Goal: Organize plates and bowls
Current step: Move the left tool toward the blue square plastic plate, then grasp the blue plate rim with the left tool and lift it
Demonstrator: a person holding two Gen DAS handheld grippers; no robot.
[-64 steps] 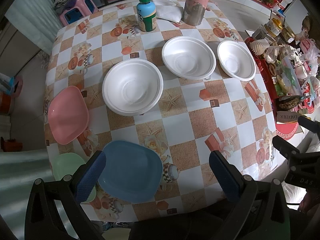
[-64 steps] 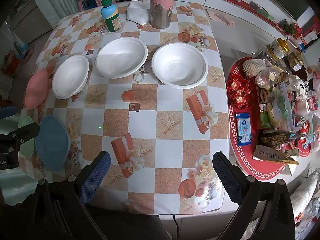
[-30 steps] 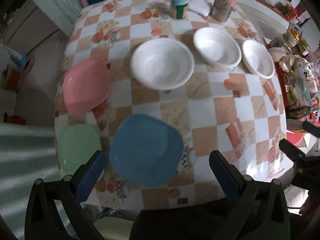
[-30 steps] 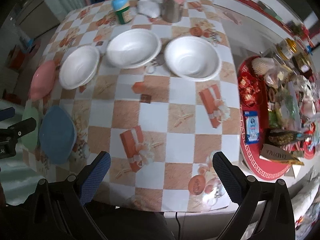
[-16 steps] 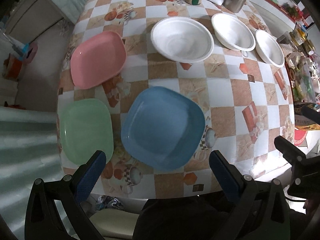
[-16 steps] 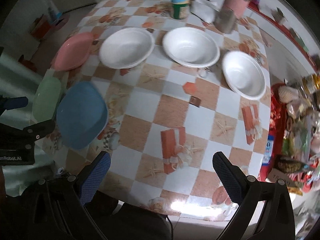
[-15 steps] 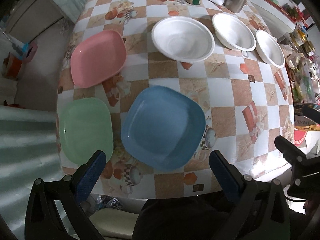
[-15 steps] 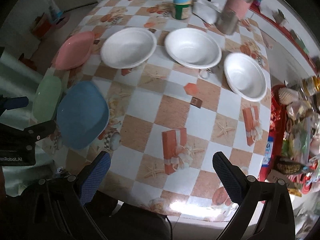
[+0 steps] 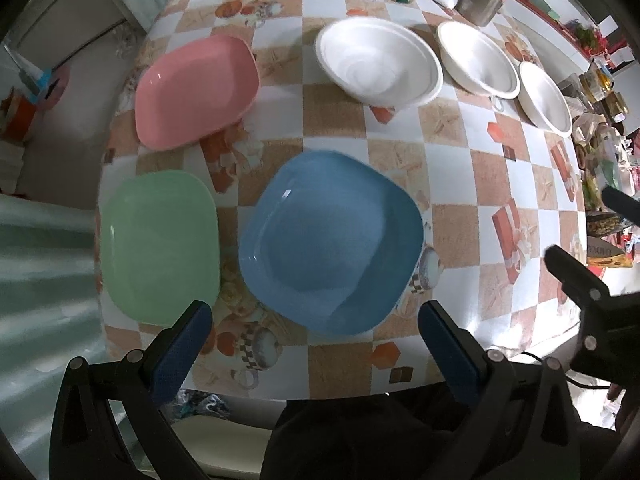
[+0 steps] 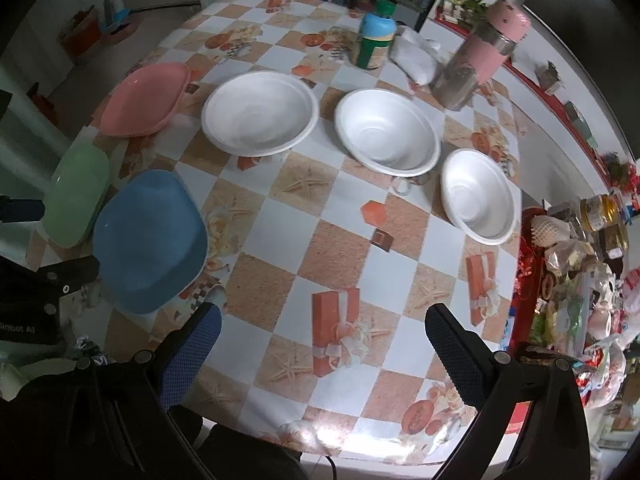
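Checkered tablecloth (image 10: pixel 340 240) covers the table under everything. Nearest the left gripper (image 9: pixel 312 336) lies the blue plate (image 9: pixel 332 240); the green plate (image 9: pixel 158 242) sits just left of it, the pink plate (image 9: pixel 196 90) beyond. Three white bowls (image 10: pixel 260 112) (image 10: pixel 386 134) (image 10: pixel 478 200) line up behind the blue plate, apparently unstacked. Left gripper and right gripper (image 10: pixel 324 340) both hang wide open, holding nothing.

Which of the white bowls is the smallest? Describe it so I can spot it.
On the checked table, three white bowls sit in a row. The smallest bowl is at the right end, nearest the red tray, and is visibly narrower than the other two.
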